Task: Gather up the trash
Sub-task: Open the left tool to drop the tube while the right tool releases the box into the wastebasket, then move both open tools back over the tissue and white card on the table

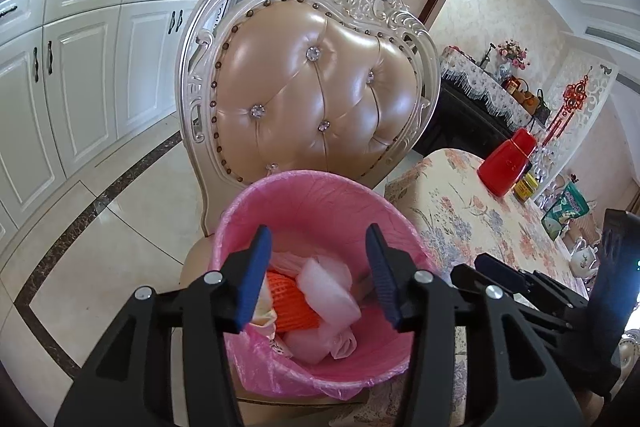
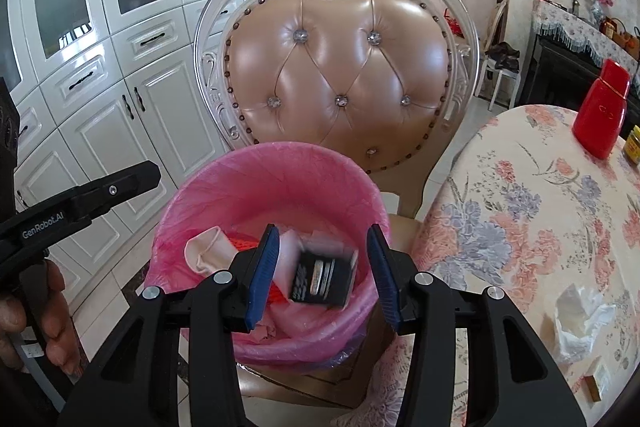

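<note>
A round bin lined with a thin pink plastic bag (image 1: 320, 203) is sitting on the seat of an ornate white-framed chair with a tufted peach leather back (image 1: 320, 87), and both wrist cameras are looking down into it. In the left wrist view the left gripper (image 1: 318, 275) is hovering over the bin mouth with its blue-padded fingers (image 1: 254, 275) standing moderately apart and nothing between them. Below them, inside the bin, an orange mesh foam sleeve (image 1: 290, 303) is lying at about 8 o'clock from the bin's centre, touching crumpled white foam wrapping (image 1: 328, 287) beside it.

In the right wrist view the right gripper (image 2: 324, 271) is also hanging above the bin (image 2: 272, 179), its fingers (image 2: 262, 271) parted with clear gaps on both sides of a small black printed carton (image 2: 322, 281). The carton is blurred and tilted, touching neither pad, over the trash in the bin. A pale crumpled wrapper (image 2: 212, 251) is lying at 9 o'clock inside the bin.

At 3 o'clock a round table under a floral cloth (image 2: 540, 219) is carrying a red plastic jug (image 2: 602, 115) at its far side and a crumpled white plastic bag (image 2: 580, 319) nearer the camera. At 9 o'clock a person's hand (image 2: 36, 319) is gripping the handle of the left gripper.
</note>
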Demonstrator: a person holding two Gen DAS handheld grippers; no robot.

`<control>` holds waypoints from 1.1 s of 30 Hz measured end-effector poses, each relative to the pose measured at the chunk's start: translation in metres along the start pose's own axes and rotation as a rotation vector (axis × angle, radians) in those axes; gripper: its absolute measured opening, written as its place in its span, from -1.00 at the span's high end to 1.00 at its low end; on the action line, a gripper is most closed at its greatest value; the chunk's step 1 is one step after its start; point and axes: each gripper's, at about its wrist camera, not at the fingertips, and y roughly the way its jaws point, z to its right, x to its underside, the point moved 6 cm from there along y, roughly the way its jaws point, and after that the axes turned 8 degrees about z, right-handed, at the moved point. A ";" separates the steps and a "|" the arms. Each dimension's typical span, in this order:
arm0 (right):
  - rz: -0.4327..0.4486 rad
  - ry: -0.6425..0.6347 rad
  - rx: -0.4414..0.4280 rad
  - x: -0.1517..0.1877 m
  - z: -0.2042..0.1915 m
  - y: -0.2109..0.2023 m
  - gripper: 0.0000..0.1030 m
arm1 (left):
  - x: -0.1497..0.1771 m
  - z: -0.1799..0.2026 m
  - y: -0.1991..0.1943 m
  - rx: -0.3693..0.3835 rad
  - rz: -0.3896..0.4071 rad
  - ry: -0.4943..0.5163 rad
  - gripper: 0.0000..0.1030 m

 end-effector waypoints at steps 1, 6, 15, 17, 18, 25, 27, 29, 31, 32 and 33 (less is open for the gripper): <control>-0.003 0.000 0.002 0.000 0.000 0.001 0.11 | 0.000 -0.001 0.000 0.000 0.001 -0.002 0.04; -0.007 0.012 0.015 0.002 0.007 0.002 0.07 | 0.001 -0.001 0.000 -0.004 0.001 -0.001 0.03; 0.022 0.036 0.062 0.005 0.030 -0.015 -0.08 | 0.005 0.012 0.000 0.008 -0.001 0.019 -0.05; 0.025 0.041 0.073 0.007 0.037 -0.019 -0.10 | 0.006 0.018 0.000 0.013 -0.003 0.027 -0.05; 0.027 0.044 0.077 0.008 0.039 -0.021 -0.11 | 0.007 0.021 0.000 0.015 -0.003 0.031 -0.05; 0.043 0.077 0.133 0.024 0.071 -0.044 -0.24 | 0.013 0.049 0.001 0.046 -0.012 0.068 -0.05; 0.048 0.088 0.151 0.027 0.082 -0.052 -0.25 | 0.015 0.058 0.002 0.057 -0.016 0.079 -0.05; 0.053 0.107 0.173 0.033 0.096 -0.061 -0.26 | 0.018 0.069 0.003 0.069 -0.020 0.092 -0.05; 0.055 0.122 0.193 0.038 0.108 -0.068 -0.26 | 0.021 0.078 0.004 0.078 -0.024 0.103 -0.05; 0.057 0.128 0.200 0.040 0.112 -0.071 -0.26 | 0.022 0.085 0.004 0.086 -0.026 0.111 -0.05; 0.059 0.135 0.209 0.043 0.118 -0.074 -0.26 | 0.024 0.091 0.005 0.093 -0.028 0.118 -0.05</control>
